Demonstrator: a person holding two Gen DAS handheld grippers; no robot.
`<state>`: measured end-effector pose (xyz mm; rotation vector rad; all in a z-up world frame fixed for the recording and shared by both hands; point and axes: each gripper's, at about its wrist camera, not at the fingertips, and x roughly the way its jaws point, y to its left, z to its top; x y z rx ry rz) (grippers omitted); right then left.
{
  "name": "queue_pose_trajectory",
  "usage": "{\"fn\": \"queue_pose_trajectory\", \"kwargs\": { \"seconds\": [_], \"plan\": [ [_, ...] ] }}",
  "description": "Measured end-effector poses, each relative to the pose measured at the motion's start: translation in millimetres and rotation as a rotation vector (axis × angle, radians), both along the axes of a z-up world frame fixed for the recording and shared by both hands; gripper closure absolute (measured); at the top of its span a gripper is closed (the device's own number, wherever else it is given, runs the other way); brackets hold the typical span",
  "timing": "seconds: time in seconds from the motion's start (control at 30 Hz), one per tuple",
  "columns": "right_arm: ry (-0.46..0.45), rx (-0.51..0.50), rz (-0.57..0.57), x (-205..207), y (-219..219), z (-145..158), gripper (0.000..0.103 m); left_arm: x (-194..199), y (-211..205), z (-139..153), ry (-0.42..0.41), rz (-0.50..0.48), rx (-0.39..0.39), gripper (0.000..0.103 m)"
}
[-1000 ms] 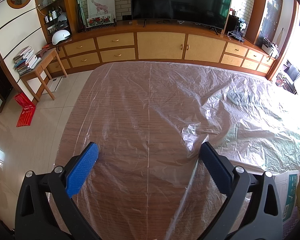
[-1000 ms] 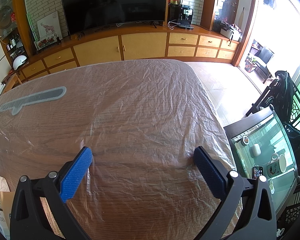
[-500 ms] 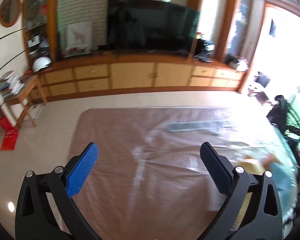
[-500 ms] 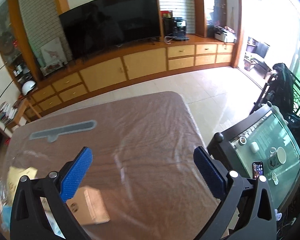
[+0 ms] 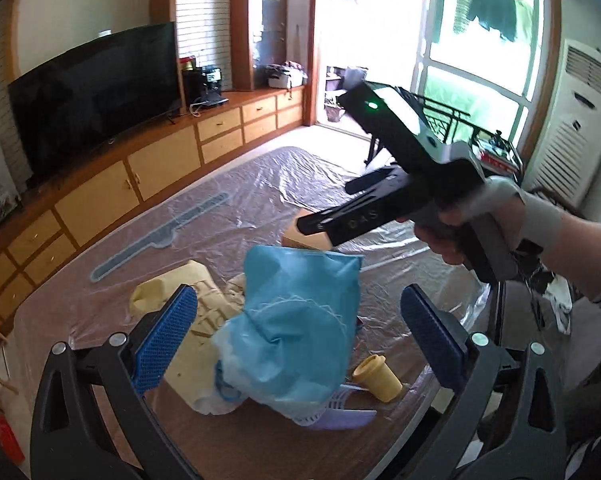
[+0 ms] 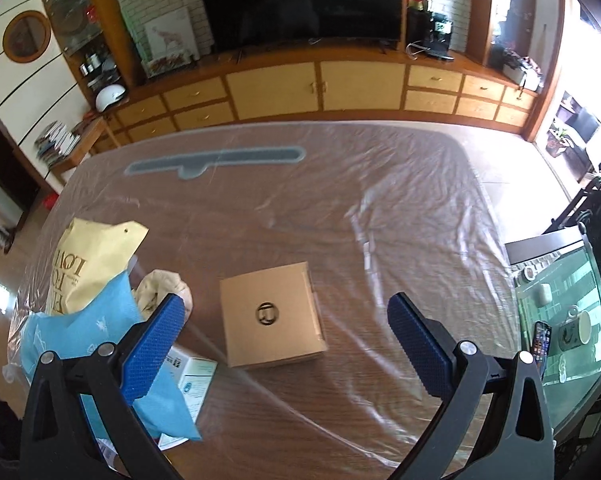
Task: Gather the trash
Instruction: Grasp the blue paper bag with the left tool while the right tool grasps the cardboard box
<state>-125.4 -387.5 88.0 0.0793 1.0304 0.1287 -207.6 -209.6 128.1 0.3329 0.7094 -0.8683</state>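
Note:
A heap of trash lies on the plastic-covered wooden table (image 5: pixel 260 184). It holds a crumpled blue bag (image 5: pixel 296 320), a yellow paper bag (image 6: pixel 88 260), a small yellow cup (image 5: pixel 378 378) on its side and a lilac plastic piece (image 5: pixel 340 412). A brown cardboard box (image 6: pixel 272 320) sits apart, right of the heap, and a white carton (image 6: pixel 192 376) pokes out from under the blue bag (image 6: pixel 84 344). My left gripper (image 5: pixel 300 340) hovers open above the blue bag. My right gripper (image 6: pixel 288 344) is open above the cardboard box; in the left wrist view it appears held in a hand (image 5: pixel 452 224).
A grey strip (image 6: pixel 216 160) lies under the plastic sheet at the table's far side. A long wooden cabinet (image 6: pixel 320 88) with a TV (image 6: pixel 300 0) runs along the wall. A glass side table (image 6: pixel 560 320) with a phone and cups stands at the right.
Both grippers have risen and tilted down, the left also swinging right, so the trash heap and the cardboard box now lie under them. Both stay open.

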Motion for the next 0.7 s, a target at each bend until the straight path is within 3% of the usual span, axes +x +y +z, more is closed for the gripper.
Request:
{"fn": "queue_pose_trajectory", "kwargs": {
  "seconds": [0.2, 0.4, 0.7],
  "plan": [
    [0.061, -0.020, 0.023, 12, 12, -17, 0.004, 16, -23, -28, 0.017, -0.041, 0.125, 0.001],
    [0.104, 0.046, 0.004, 14, -1, -26, 0.004, 30, -27, -40, 0.107, -0.049, 0.149, 0.001],
    [0.133, 0.087, 0.015, 13, -6, -33, 0.004, 31, -34, -54, 0.145, -0.069, 0.177, 0.001]
  ]
}}
